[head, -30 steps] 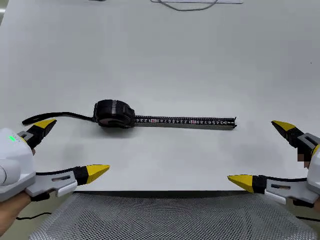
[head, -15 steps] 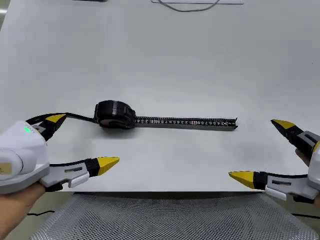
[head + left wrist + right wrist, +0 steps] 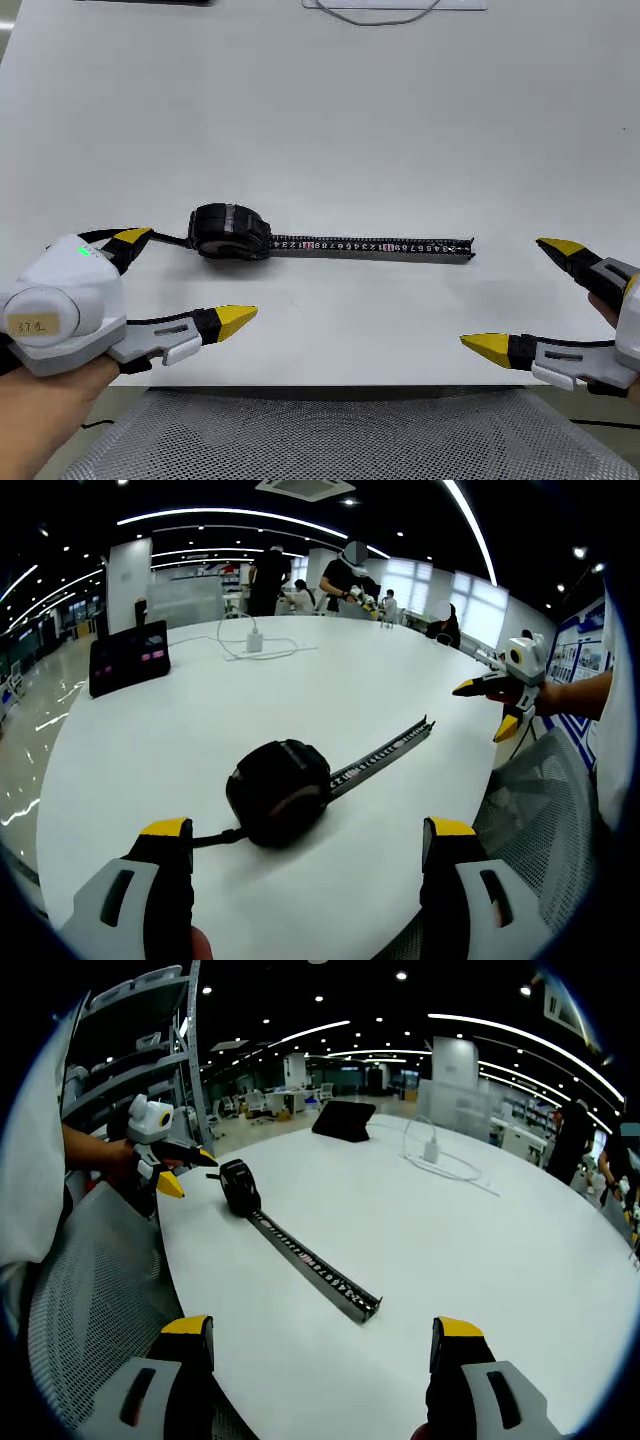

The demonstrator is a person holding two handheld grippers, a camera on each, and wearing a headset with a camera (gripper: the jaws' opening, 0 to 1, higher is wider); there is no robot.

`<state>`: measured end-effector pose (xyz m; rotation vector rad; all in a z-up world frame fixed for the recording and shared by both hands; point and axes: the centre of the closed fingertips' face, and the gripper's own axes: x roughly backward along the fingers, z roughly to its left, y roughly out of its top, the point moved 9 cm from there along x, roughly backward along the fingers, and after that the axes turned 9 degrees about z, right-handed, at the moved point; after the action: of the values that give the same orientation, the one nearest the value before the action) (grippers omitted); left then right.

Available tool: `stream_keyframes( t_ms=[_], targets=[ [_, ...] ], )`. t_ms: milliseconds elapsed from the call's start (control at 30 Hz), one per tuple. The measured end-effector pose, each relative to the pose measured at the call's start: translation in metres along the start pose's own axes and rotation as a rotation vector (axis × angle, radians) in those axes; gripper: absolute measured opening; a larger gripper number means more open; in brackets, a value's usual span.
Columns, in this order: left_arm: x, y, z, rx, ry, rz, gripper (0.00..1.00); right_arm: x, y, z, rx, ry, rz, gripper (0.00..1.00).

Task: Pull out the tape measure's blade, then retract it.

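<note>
Black, round-cased tape measure [image 3: 229, 231] lies on the white tabletop [image 3: 330, 110], its dark numbered blade [image 3: 372, 245] drawn out flat to the right. The left gripper [image 3: 192, 275], yellow-tipped jaws spread wide and empty, has slid in toward the case over the last second. The right gripper [image 3: 512, 293], equally wide and empty-handed, sits near the blade's tip. Pull-out looks done; retraction likely comes next.

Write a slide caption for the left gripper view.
Open left tool faces tape measure, blade extended across white table.
</note>
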<state>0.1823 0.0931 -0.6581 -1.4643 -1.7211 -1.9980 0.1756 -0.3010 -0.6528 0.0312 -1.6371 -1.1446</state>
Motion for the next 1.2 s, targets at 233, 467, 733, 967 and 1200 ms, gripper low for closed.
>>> stream_keyframes(
  t_ms=[233,467,733,967,1200],
  targets=[
    [-0.006,0.003,-0.001,0.035,0.002,-0.01,0.92,-0.002,-0.001,0.002,-0.009,0.009,-0.005,0.88],
    [-0.017,0.006,-0.006,0.066,-0.004,-0.016,0.9,-0.003,-0.002,0.002,-0.013,0.012,-0.004,0.87],
    [-0.027,0.009,-0.011,0.118,-0.022,-0.036,0.89,-0.002,-0.003,-0.001,-0.015,0.007,-0.001,0.87],
    [-0.03,0.01,-0.011,0.148,-0.012,-0.053,0.9,-0.004,-0.003,-0.002,-0.014,0.008,-0.001,0.87],
    [-0.034,0.01,-0.012,0.164,0.02,-0.057,0.89,-0.006,-0.004,-0.005,-0.009,0.013,0.002,0.85]
  ],
)
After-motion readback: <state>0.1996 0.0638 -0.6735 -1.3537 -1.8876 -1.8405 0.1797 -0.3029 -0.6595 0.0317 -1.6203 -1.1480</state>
